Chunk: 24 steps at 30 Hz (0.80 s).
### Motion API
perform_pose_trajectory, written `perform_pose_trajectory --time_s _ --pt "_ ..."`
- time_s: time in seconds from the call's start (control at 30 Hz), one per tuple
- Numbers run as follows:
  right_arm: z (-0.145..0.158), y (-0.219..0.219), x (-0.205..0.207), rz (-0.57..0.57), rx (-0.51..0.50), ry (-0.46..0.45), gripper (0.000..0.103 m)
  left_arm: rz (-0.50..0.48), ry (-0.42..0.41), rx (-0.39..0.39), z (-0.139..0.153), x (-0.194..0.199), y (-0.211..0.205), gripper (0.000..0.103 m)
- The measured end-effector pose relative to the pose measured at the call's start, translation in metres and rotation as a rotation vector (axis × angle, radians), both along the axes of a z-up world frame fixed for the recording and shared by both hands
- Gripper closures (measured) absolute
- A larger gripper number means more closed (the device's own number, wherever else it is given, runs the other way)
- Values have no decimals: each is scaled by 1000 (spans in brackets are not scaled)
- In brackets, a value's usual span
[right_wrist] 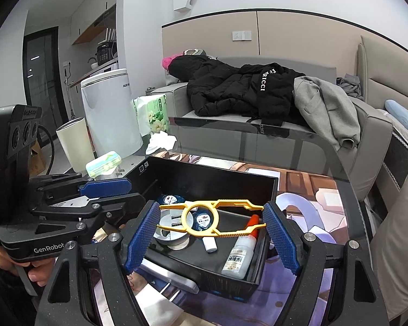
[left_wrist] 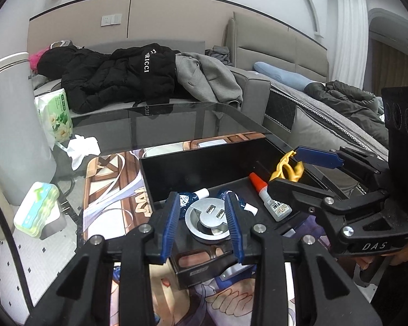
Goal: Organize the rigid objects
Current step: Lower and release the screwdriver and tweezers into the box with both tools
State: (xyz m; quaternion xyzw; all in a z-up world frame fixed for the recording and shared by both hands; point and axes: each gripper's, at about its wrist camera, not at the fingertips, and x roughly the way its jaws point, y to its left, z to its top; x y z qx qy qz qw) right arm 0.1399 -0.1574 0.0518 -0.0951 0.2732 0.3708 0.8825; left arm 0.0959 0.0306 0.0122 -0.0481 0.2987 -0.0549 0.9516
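At the far left of the right-wrist view a person's hand (right_wrist: 36, 271) grips the handle of the left gripper (left_wrist: 202, 195), which reaches in over the left wall of the black storage box (right_wrist: 212, 179). Its jaws stand narrow. In its own view they flank a round silver USB socket (left_wrist: 209, 214) lying in the box, but I cannot tell whether the pads press on anything.

The box sits on a printed mat (right_wrist: 312, 217) on the glass table (right_wrist: 258, 141). Already inside, beside the socket, are small blue capsule packs (right_wrist: 204, 221) and, toward the right, a glue bottle (right_wrist: 238, 258) with a red cap.

Over all of this hangs the task's piece – yellow plastic tweezers (right_wrist: 187, 206) with a ring in the middle. They are clamped end to end between the pads of the right gripper (right_wrist: 211, 204), above the box and not yet resting in it.

So the step in hand looks like the drop-off of the tweezers. The next move probably calls for lowering them toward the barer floor at the back of the box and spreading the jaws only once they are low – released from height, the light springy plastic could bounce off the socket or the bottle.
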Motion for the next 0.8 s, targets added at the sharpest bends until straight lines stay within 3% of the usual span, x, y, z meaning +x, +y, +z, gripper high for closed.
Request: perform_pose_trajectory --time_s 0.6,0.8 --pt "7 -17 -6 -29 27 -22 9 -7 -10 8 5 -8 -9 41" --pt "9 -27 -10 -37 32 -16 1 11 -19 29 8 -16 -13 22"
